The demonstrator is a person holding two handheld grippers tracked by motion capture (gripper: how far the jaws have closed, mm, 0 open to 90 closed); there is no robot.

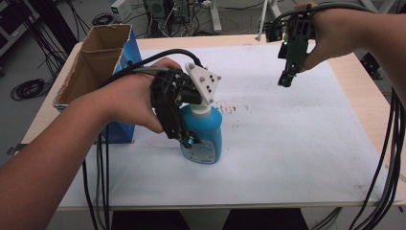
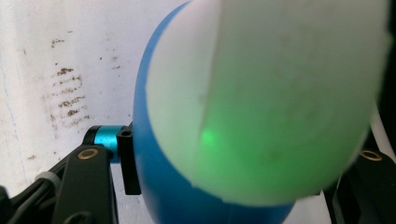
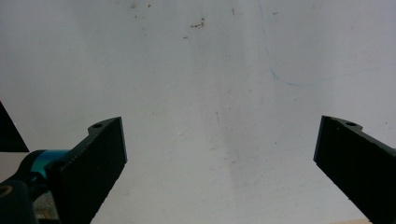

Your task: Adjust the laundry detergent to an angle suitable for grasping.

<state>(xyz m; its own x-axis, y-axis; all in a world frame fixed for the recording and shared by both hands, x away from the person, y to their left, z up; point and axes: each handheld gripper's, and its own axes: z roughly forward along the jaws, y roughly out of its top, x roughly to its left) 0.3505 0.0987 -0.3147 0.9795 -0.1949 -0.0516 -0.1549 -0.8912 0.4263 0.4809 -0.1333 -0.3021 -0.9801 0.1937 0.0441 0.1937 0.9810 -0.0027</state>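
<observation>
The blue bottle stood upright on the white mat, just in front of and to the right of the open cardboard box, which I took as my landmark. The left gripper straddled the bottle's body below its white cap; in the left gripper view the blue wall and pale label bulged between the black jaws, one jaw edge lying right against the blue side. Whether the pads pressed or merely rested there I could not quite tell, that close view being blurred and washed with green light, though it looked to me like a grip on the bottle. Far to the right of the box, the right gripper hung above bare mat, well apart from the bottle, its jaws wide apart with nothing between them. I judged the step to be setting down or picking up the bottle beside the box; the next move called for a steady, upright hold so it would not tip.
</observation>
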